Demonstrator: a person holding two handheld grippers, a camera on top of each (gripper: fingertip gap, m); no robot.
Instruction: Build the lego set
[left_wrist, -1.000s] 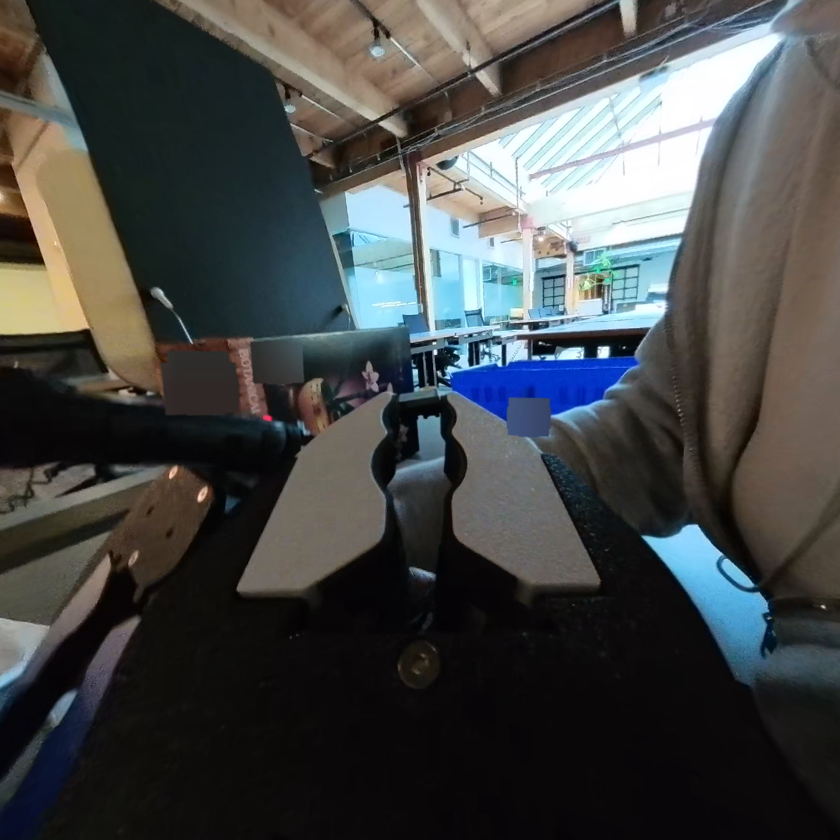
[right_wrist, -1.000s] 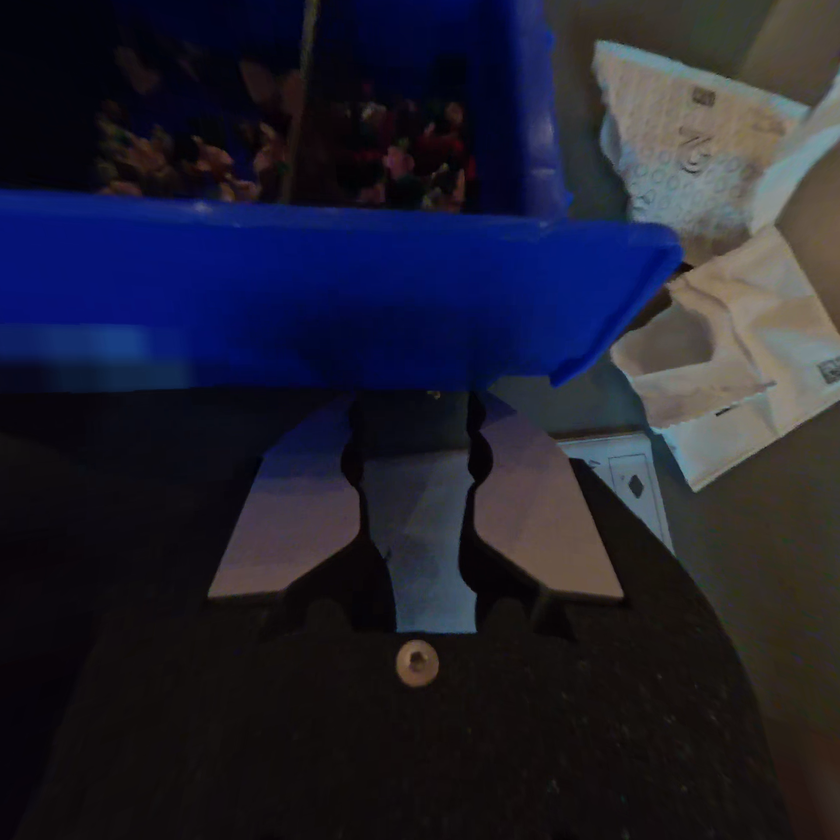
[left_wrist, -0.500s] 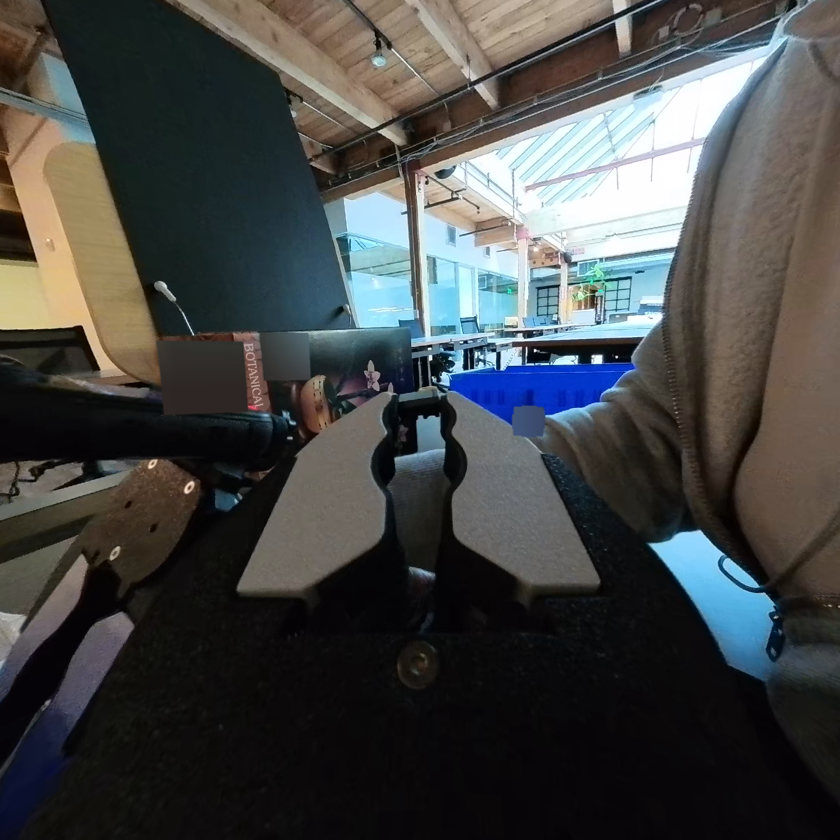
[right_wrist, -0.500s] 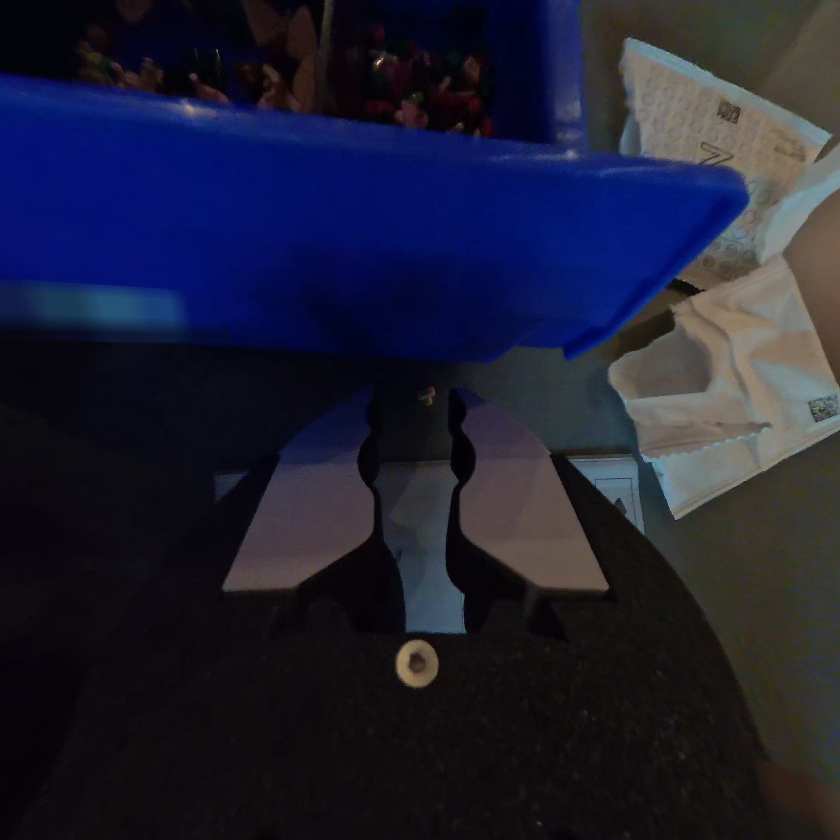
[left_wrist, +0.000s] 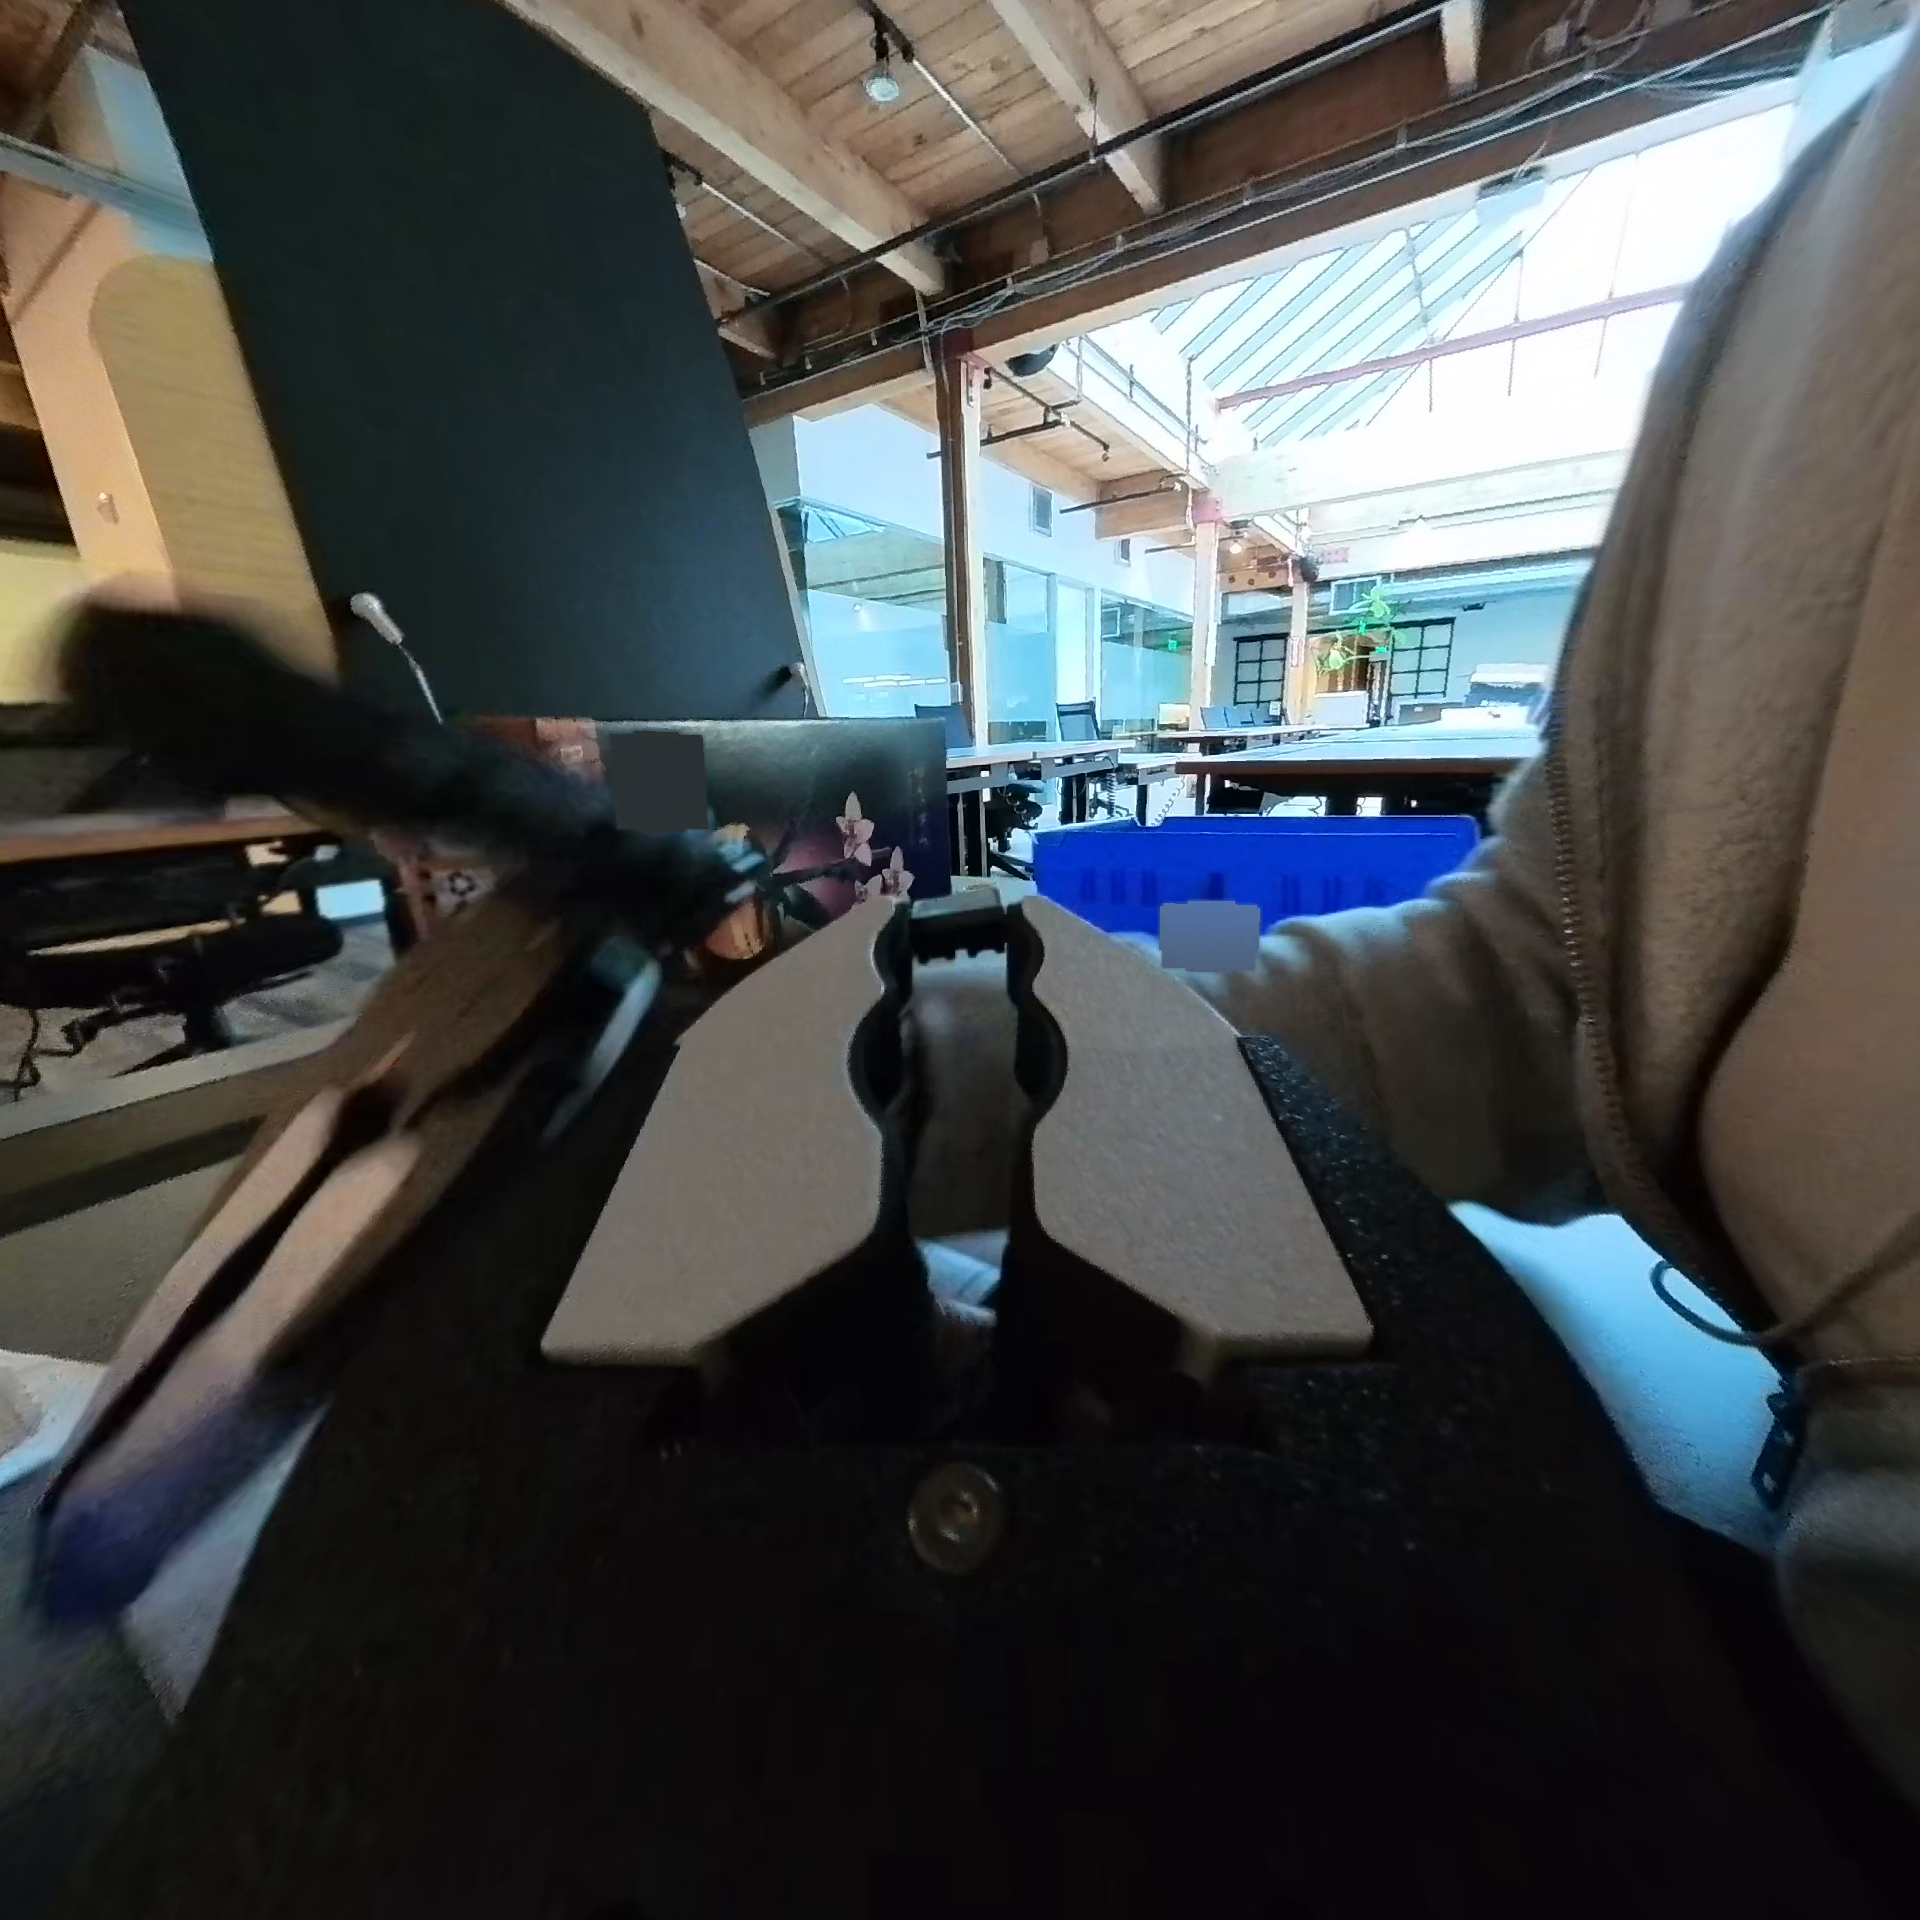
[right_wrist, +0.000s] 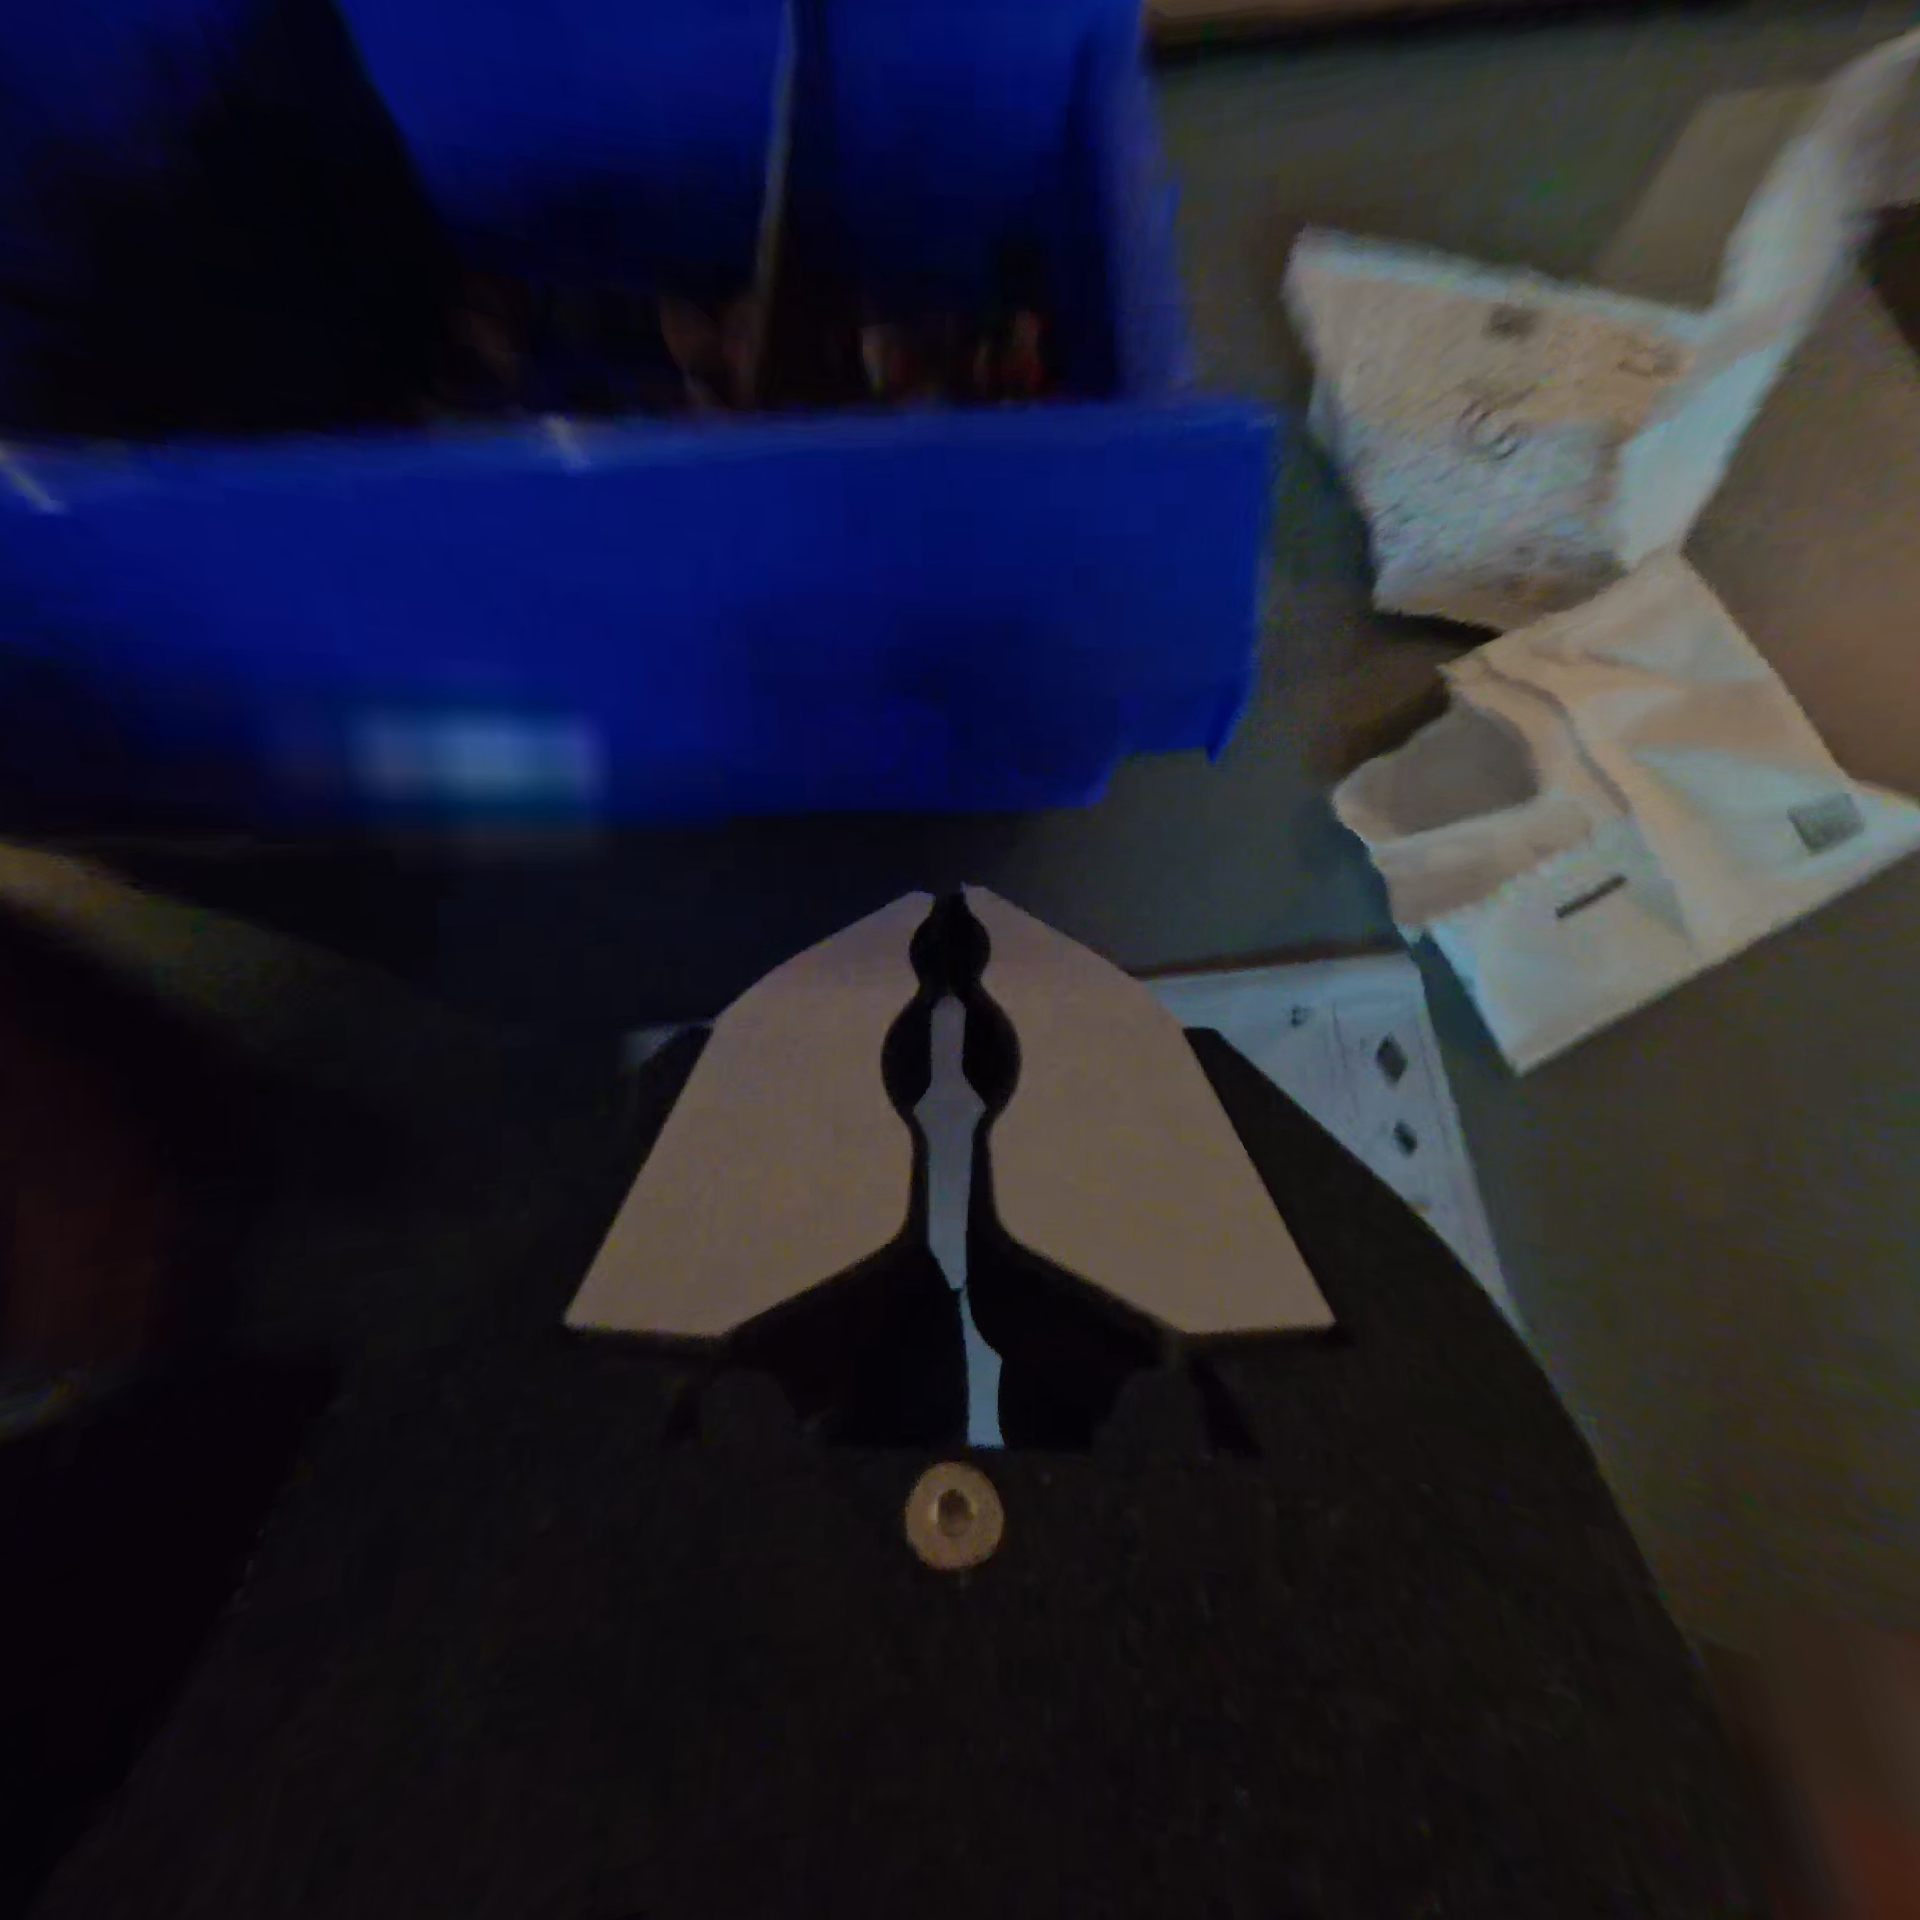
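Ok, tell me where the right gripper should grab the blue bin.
On the blue bin, probably the top rim of its near wall, by the right corner, coming from above, one finger inside, one outside: that wall looks thin and upright, and the bin is open-topped. The right gripper has its fingertips together, so open first.

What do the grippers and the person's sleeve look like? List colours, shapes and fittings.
Both grippers, left and right, have pale grey, wedge-shaped fingers with black scalloped inner pads, on a black grainy body with one brass-coloured screw. The sleeve is beige fleece; the top has a zip.
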